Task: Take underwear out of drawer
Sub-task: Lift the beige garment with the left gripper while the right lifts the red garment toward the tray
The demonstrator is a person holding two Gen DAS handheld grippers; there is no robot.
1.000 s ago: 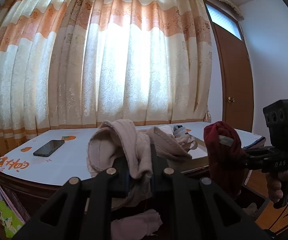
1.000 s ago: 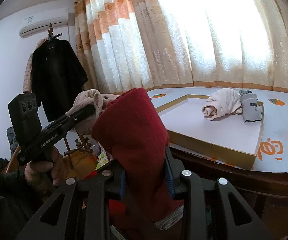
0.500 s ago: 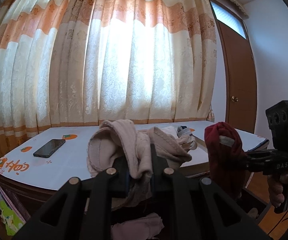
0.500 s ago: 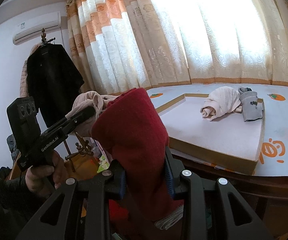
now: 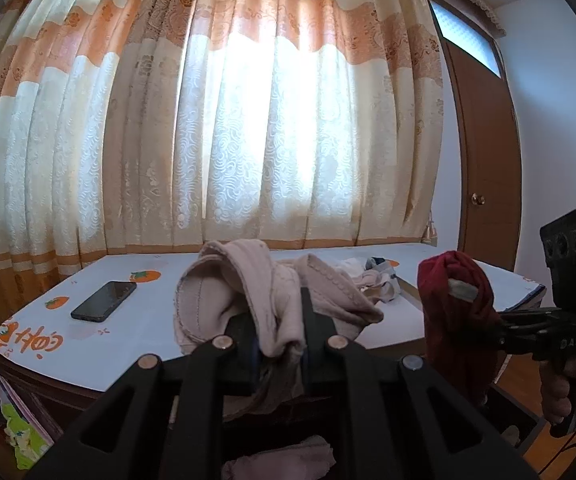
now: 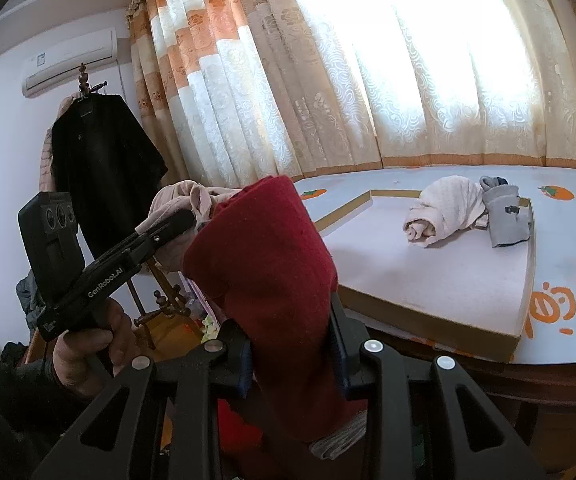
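My left gripper [image 5: 277, 344] is shut on beige underwear [image 5: 243, 292] and holds it up in front of the table; both show in the right wrist view, gripper [image 6: 185, 220] and underwear [image 6: 179, 200]. My right gripper [image 6: 292, 356] is shut on dark red underwear [image 6: 267, 280], held above the drawer; it also shows in the left wrist view [image 5: 488, 320] with the red underwear [image 5: 456, 312]. More pink cloth [image 5: 283, 460] lies in the open drawer below. The drawer itself is mostly hidden.
A table with a white orange-print cover [image 5: 147, 328] holds a black phone [image 5: 103, 301] and a shallow gold-edged tray [image 6: 428, 320] with a rolled beige garment [image 6: 444, 210] and a grey one [image 6: 504, 216]. Curtains hang behind. A coat rack with a black coat [image 6: 103, 176] stands left.
Both grippers have risen a little with their garments still gripped. The table and tray sit lower in both views.
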